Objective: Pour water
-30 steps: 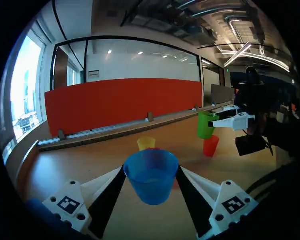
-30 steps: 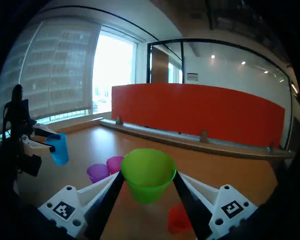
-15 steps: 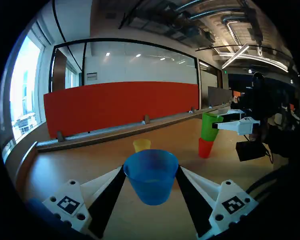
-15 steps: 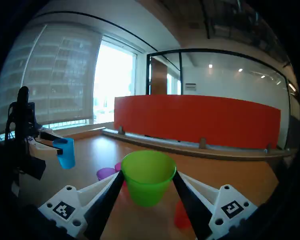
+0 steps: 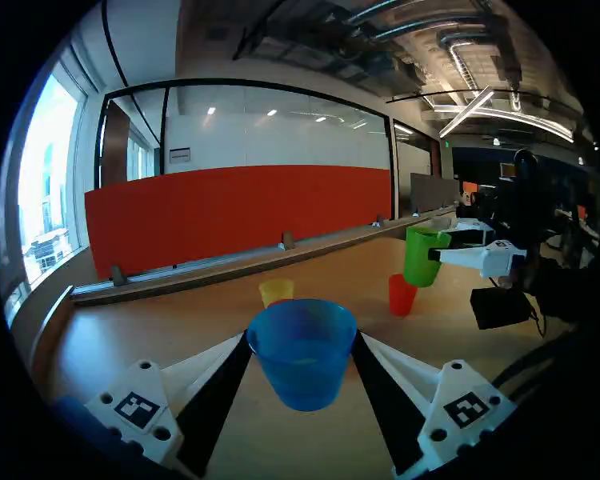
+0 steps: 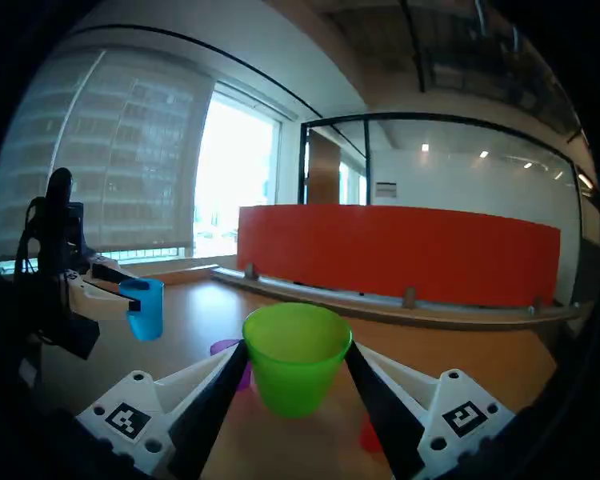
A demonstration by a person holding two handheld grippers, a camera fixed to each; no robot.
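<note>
Holding the blue cup (image 5: 302, 368) upright at mid-wall, near, over the table (image 5: 140, 328), the left gripper (image 5: 302, 340) is squeezing it while the right gripper (image 6: 297, 352) is pinching the green cup (image 6: 297, 384): thin, light plastic, prob. squashy, so grip gently.

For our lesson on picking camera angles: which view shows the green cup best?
The right gripper view: the green cup sits large and centred between the fingers of the right hand-held gripper, its open rim visible. The left gripper view shows the cup small, far off at the right, side-on.
</note>
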